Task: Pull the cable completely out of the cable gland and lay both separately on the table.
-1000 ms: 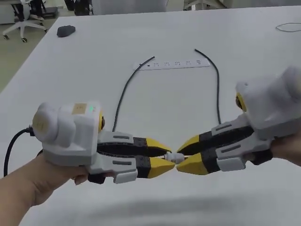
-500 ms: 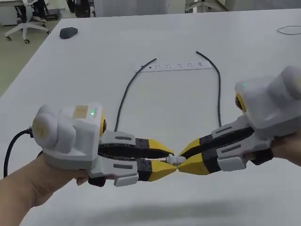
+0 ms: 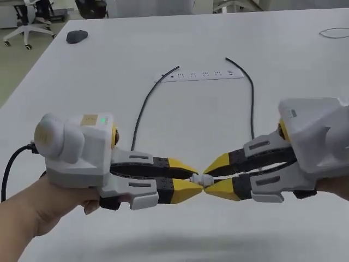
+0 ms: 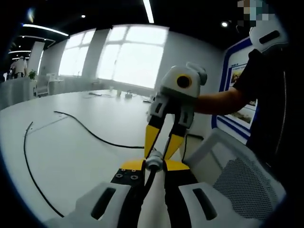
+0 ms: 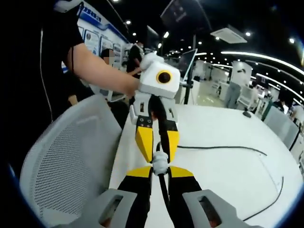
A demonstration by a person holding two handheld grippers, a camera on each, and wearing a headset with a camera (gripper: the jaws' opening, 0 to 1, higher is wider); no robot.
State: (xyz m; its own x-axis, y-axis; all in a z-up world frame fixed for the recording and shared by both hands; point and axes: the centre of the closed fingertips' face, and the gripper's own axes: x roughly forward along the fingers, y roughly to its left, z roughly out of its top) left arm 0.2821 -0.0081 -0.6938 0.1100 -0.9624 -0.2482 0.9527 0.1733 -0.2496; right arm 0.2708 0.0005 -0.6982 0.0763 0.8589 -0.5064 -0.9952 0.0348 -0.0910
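Note:
A small white cable gland (image 3: 203,179) hangs above the white table (image 3: 180,125), between two grippers that meet tip to tip. My left gripper (image 3: 197,180) comes in from the left and is shut on the gland (image 4: 154,163). From the right, my right gripper (image 3: 208,178) is shut on the black cable right at the gland (image 5: 160,162). The cable (image 5: 164,190) runs back between the right jaws. Its two long strands (image 3: 140,112) (image 3: 252,103) trail away over the table.
A white power strip (image 3: 202,73) lies across the table beyond the cable ends. A dark mouse (image 3: 76,36) sits at the far left corner and a thin wire loop (image 3: 334,31) at the far right. A mesh chair (image 5: 61,156) stands at the table's near edge.
Both grippers stay joined at the gland. The right gripper has dropped a little and lies flatter; the left has barely shifted.

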